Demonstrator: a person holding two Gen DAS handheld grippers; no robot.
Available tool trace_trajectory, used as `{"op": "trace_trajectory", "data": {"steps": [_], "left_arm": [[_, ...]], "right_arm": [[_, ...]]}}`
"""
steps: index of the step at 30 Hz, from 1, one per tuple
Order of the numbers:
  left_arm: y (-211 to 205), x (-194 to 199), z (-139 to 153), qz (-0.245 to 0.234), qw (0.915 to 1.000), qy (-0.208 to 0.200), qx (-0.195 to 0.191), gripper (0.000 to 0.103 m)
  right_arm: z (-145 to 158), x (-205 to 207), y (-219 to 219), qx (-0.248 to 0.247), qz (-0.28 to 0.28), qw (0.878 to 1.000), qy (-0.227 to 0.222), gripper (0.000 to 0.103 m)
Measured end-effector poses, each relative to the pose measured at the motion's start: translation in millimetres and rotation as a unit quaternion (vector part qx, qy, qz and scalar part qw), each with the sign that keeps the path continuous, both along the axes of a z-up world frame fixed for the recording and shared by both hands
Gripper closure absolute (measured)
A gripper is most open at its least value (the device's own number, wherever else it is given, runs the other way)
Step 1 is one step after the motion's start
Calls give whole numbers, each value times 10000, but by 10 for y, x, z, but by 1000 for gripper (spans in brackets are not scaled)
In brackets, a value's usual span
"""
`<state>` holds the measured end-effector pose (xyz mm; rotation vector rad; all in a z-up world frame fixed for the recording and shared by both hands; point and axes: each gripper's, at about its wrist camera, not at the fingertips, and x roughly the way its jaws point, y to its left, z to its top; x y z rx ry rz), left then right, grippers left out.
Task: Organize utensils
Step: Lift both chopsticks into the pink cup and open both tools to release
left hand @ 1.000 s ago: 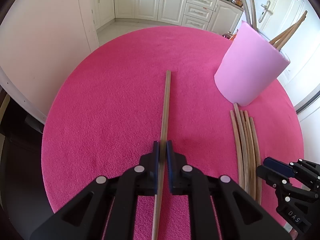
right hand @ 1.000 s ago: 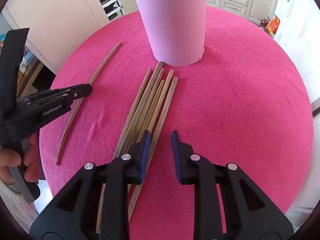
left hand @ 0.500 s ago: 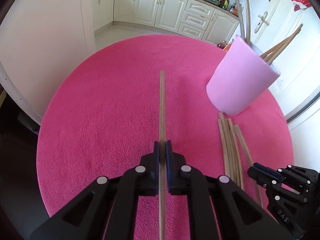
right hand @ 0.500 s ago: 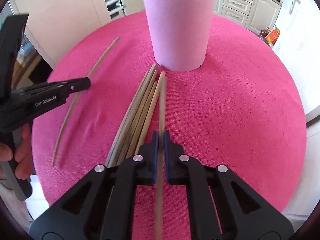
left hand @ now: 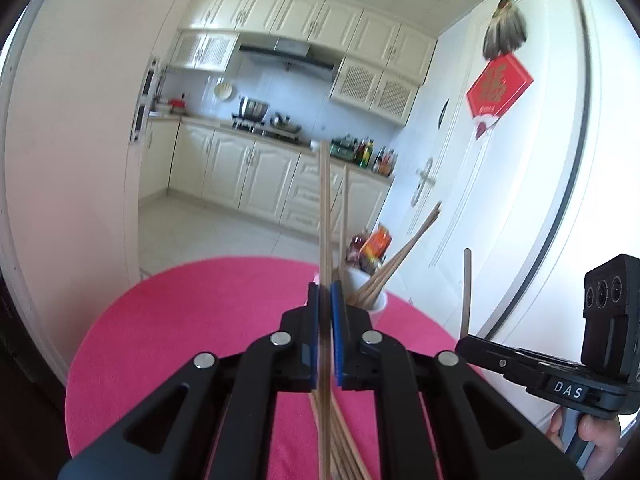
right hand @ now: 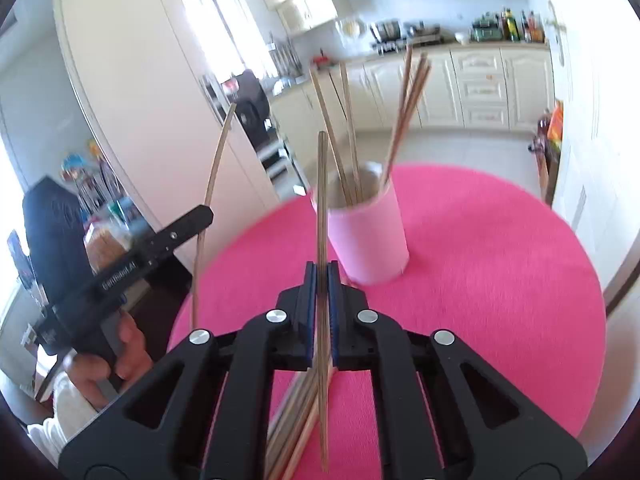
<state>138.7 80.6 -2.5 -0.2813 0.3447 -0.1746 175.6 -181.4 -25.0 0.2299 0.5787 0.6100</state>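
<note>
You have two grippers in view: the left gripper (left hand: 325, 296) and the right gripper (right hand: 321, 276). Each one pinches a single stick: one stick (left hand: 325, 200) in the left, one stick (right hand: 321, 200) in the right, so two are lifted. You have one pink cup (right hand: 366, 236) on the one pink surface (right hand: 500, 260). Inside that cup you can count about five sticks (right hand: 404, 120) standing, though blur makes the tally uncertain. A loose bundle (right hand: 296, 420) lies below your fingers, roughly four or five; the exact number is hidden.
</note>
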Motion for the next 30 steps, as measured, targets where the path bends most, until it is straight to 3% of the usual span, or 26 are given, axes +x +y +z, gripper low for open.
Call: {"op": "trace_trajectory", "data": {"steps": [5,12,19,30], "left_arm": [[-198,2,212,89,9956,-932,-39,97],[-330,97,491,253,9835,-1792,-84,97],[-414,492,529,497,9763,-2104,-115,97],[-476,952,352,639,9760,-2078,-86,97]], "right_arm": [[300,-32,-35,461,-106,9966,-681,97],[673,56,-95,754,-426,9836,-1582,97],[774,234,-169,860,-911,9646,-2322,97],[605,557,-140,856,-1091,9610,-2394,97]]}}
